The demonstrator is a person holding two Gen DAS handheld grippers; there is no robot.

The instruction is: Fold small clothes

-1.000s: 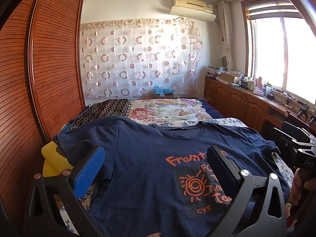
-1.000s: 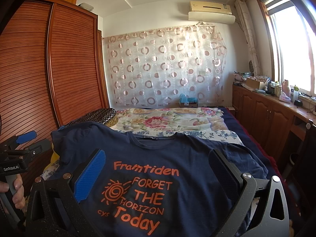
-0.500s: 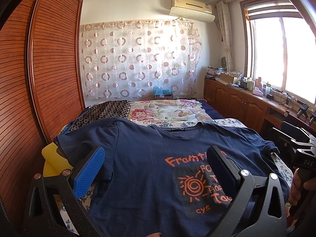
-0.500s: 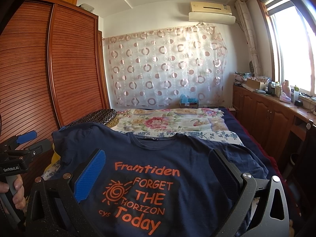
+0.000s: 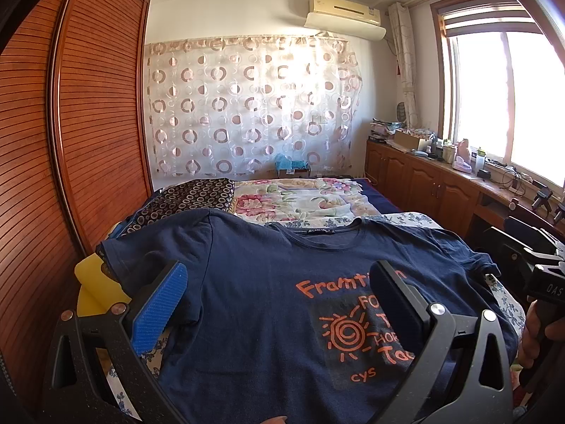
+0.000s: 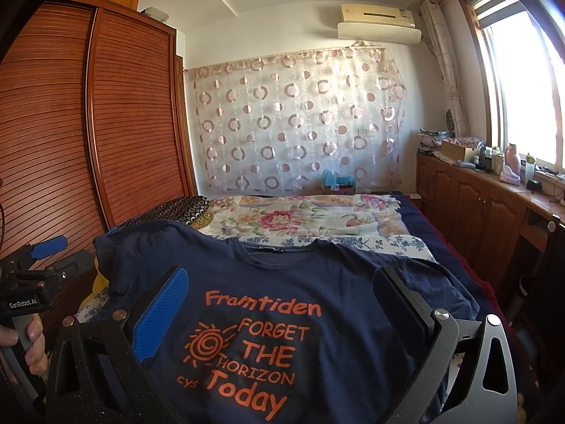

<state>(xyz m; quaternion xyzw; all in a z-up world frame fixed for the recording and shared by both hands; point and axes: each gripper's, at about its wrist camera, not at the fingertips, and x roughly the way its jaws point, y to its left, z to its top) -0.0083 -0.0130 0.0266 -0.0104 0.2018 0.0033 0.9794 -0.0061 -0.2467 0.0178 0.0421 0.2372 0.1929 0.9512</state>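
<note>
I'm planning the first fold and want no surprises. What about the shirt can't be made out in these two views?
- T-shirt hem: cut off by the bottom edge in both views.
- Print: its right part is hidden behind a finger of the left gripper in the left view.
- Collar label: too small to read.
- Right sleeve: partly behind the right gripper in the right view.
- Yellow thing: mostly under the left sleeve.

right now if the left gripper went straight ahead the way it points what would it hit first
Probably the t-shirt: the open left gripper points low across it, toward the collar. Depth is unclear, so it might skim over to the floral quilt.
</note>
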